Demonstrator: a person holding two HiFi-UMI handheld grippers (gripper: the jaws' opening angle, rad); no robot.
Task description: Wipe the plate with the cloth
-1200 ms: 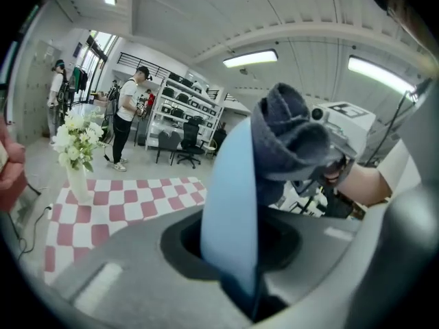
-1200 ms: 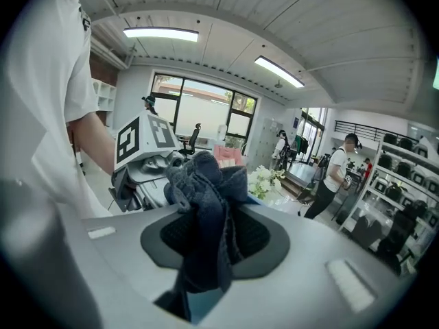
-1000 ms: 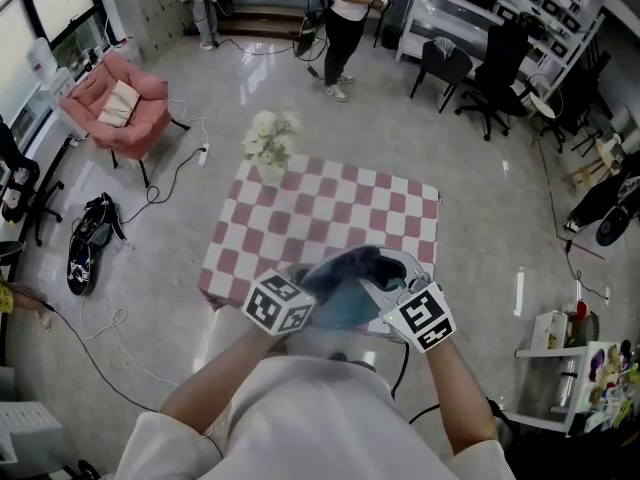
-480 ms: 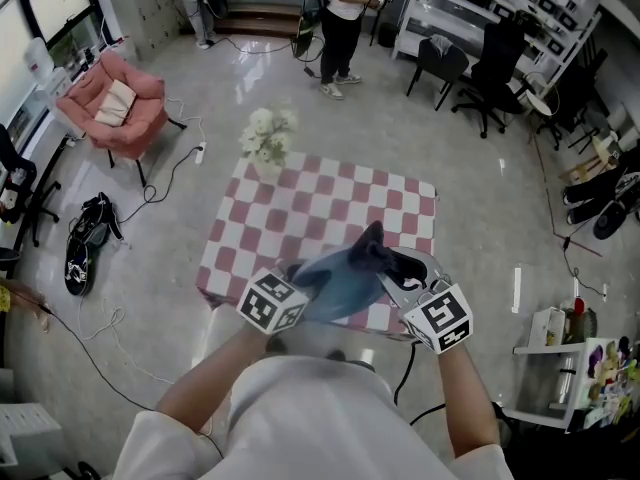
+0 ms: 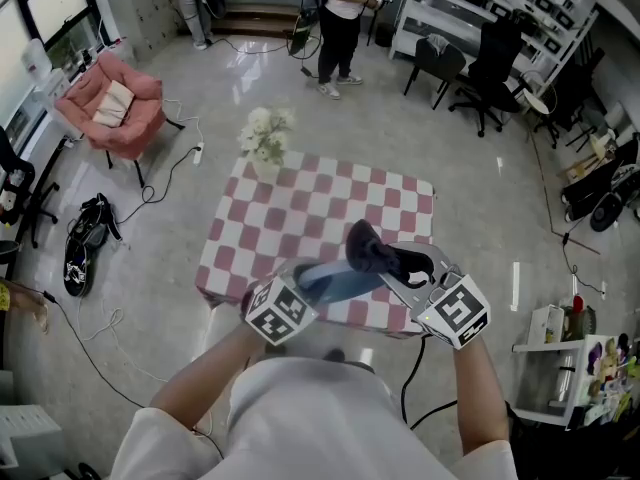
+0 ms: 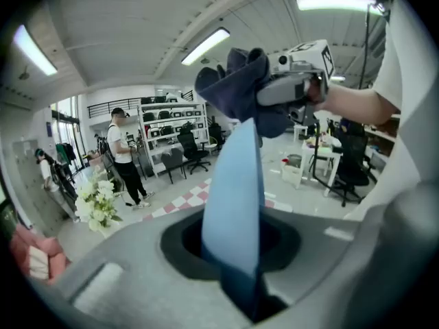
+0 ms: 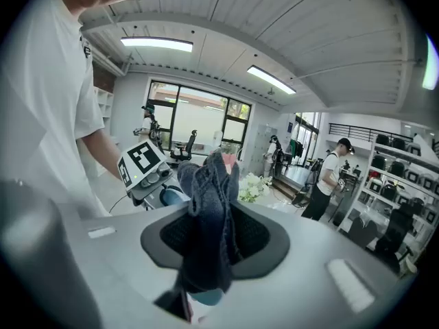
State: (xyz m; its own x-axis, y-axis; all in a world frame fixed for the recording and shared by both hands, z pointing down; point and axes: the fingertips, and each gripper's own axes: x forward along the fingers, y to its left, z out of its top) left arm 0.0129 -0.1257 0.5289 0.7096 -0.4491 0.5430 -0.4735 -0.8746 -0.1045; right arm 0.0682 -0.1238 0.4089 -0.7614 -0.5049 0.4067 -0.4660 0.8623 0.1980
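A light blue plate [image 5: 335,280] is held above the near edge of the checkered table [image 5: 300,218], with my left gripper [image 5: 300,288] shut on its rim. In the left gripper view the plate [image 6: 233,204] rises edge-on from the jaws. My right gripper [image 5: 402,268] is shut on a dark blue cloth [image 5: 372,250], which bunches against the plate's far right edge. In the right gripper view the cloth [image 7: 209,225] stands up between the jaws, hiding most of the plate [image 7: 171,196]. The cloth [image 6: 233,88] tops the plate in the left gripper view.
A vase of white flowers [image 5: 265,138] stands at the table's far left corner. A pink armchair [image 5: 110,103] is at the left, black chairs [image 5: 480,73] and shelves at the back right. A person [image 5: 340,18] stands beyond the table. Cables lie on the floor.
The cloth has slid from over the plate's face to its far right edge. My right gripper has drawn to the right, and the plate has turned more edge-on.
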